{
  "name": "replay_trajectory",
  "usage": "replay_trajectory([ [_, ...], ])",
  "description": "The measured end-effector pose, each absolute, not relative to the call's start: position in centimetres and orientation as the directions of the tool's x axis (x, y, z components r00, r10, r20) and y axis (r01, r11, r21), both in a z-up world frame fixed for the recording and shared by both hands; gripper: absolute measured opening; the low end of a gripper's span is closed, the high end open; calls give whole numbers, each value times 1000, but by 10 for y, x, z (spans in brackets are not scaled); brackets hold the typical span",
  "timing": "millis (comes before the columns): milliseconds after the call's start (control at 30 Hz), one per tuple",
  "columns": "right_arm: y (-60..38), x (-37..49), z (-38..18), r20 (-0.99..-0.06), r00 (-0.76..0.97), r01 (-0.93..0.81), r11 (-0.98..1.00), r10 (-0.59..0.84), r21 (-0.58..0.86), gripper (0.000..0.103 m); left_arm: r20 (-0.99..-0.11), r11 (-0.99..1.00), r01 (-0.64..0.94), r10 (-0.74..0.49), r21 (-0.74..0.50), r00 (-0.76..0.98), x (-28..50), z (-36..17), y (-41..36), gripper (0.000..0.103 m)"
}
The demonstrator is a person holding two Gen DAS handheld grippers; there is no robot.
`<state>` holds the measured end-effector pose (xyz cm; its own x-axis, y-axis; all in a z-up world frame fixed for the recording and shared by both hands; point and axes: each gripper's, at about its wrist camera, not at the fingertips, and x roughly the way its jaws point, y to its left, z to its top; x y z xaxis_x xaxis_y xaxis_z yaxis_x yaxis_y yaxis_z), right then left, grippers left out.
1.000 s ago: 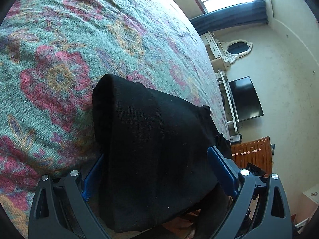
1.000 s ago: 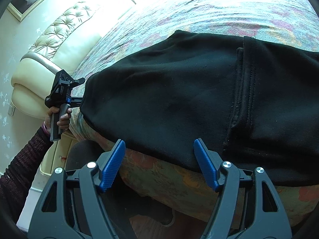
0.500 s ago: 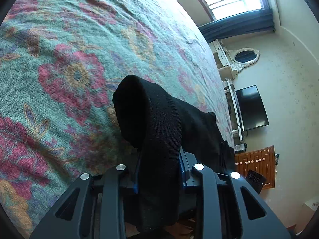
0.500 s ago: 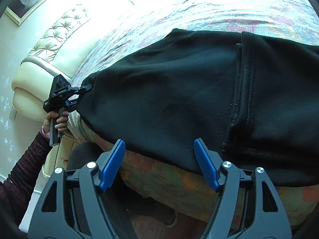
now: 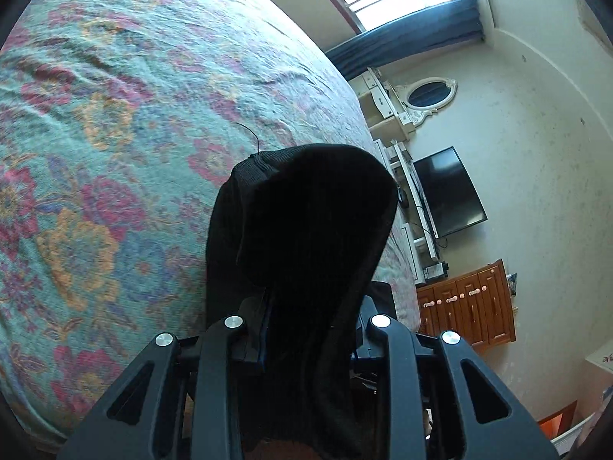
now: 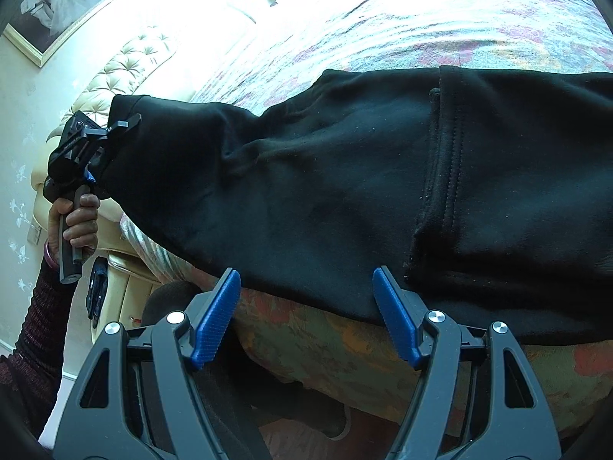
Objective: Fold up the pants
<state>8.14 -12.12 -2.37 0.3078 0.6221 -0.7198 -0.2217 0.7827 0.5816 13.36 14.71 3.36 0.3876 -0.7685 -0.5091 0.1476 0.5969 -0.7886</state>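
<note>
A: Which step is this, would you say?

B: The first fold, just begun, I'd judge. The left gripper (image 5: 306,329) is clamped on the leg end of the black pants (image 6: 383,191), and in the right wrist view that end (image 6: 126,115) is held up off the bed (image 6: 421,19) at the far left, with the cloth pulled taut from it toward the middle.

A: And the rest of the pants?

B: Lying across the near edge of the bed, over the floral cover (image 5: 115,153). The thick seamed part sits to the right, flat on the cover. The near edge of the cloth droops a little over the bed's side.

A: What about the right gripper (image 6: 306,314)?

B: Its jaws stand wide apart with nothing between them. It hangs at the near edge of the bed, just in front of the cloth's edge, its right pad next to the fabric. I can't tell if that pad touches.

A: So what does the next move call for?

B: Likely carrying the raised leg end over to the right, toward the seamed part, and laying it down with the edges matched. The right gripper could pin or take the near edge so the pants don't slide off the bed as the left one pulls.

A: Any catch?

B: The cloth is bunched inside the left jaws, so the end may land crumpled and need smoothing.
</note>
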Motion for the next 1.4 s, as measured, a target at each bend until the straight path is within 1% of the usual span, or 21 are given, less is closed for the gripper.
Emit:
replay_trajectory([
  [200,-138,78,-18,-691,341,-198,767,637,610,71,-555,648,218,-748,-730,364,136,51,70,28],
  [333,-149,76,-13,-674,368,-184,761,640,622,71,-577,662,244,-742,-708,341,139,47,18,28],
  [467,-162,73,-8,-655,394,-169,751,645,638,71,-605,673,228,-736,-704,306,145,29,-23,28],
  [633,-181,71,-6,-637,426,-142,743,642,654,71,-662,722,243,-692,-648,288,149,11,-71,28],
  [867,-196,72,-6,-625,451,-106,734,637,671,71,-766,817,245,-575,-521,287,153,-28,-111,29],
  [933,-199,69,-5,-624,457,-102,735,634,671,72,-791,843,262,-534,-470,298,151,-34,-120,32],
  [967,-201,69,-4,-623,461,-99,734,633,672,72,-795,847,267,-526,-459,303,149,-36,-124,38],
  [1000,-203,68,-3,-622,463,-96,733,632,673,72,-792,846,269,-528,-460,307,148,-37,-126,49],
  [1033,-204,68,-2,-622,467,-93,734,629,673,72,-783,840,275,-539,-468,310,146,-36,-128,54],
  [1100,-210,67,1,-620,475,-88,735,624,673,72,-762,824,291,-562,-486,321,140,-30,-131,68],
  [1133,-213,66,2,-619,480,-83,735,622,673,72,-752,818,294,-573,-495,327,138,-27,-131,70],
  [1200,-219,66,4,-615,487,-73,730,620,679,72,-739,810,284,-585,-513,333,136,-20,-129,70],
  [1367,-238,72,15,-596,515,-41,712,616,701,72,-654,770,236,-632,-593,417,116,4,-91,71],
  [1400,-242,75,17,-595,515,-34,708,617,705,72,-647,778,228,-618,-586,447,111,10,-80,75],
])
